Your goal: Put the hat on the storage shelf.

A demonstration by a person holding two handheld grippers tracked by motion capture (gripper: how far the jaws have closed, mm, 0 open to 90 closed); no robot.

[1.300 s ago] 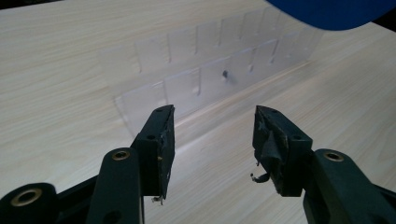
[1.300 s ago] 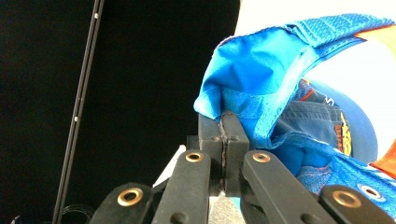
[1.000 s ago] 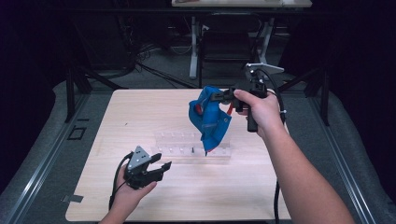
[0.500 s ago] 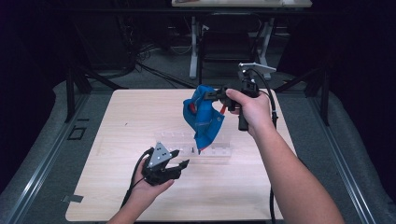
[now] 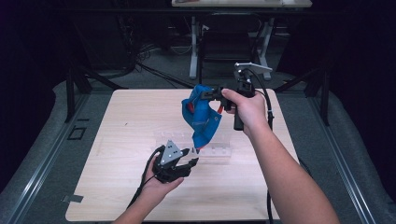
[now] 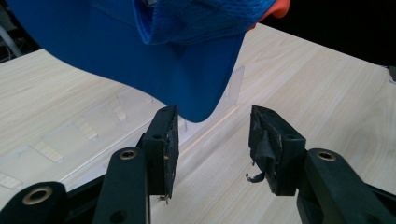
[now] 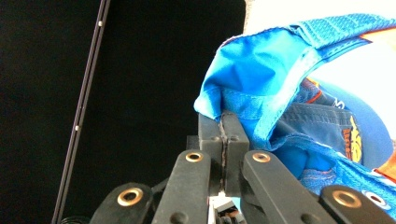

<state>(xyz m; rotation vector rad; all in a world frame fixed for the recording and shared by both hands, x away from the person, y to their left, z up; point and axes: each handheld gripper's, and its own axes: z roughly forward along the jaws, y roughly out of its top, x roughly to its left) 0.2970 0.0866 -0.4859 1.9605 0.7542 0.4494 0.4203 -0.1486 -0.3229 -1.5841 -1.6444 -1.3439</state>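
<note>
right gripper [image 5: 219, 95]: jaws pinching together on the cap's mesh rear edge, holding it up over the tabletop [image 5: 121, 126].
left gripper [image 5: 189, 161]: jaws apart and just been closing, sitting under the brim tip, not gripping.
cap [image 5: 201, 114]: blue fabric, orange trim, hanging lengthwise, stiff curved brim pointing down.
clear plastic rack [image 5: 219, 150]: lying flat just behind the brim tip.

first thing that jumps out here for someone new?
The blue cap, hanging in the air above the middle of the wooden table, pinched at its fabric edge by the shut right tongs. Just below its brim tip, the left tongs come up from the near side, jaws apart and just closing a little, nothing gripped yet. A clear plastic rack lies on the table under the cap.
</note>
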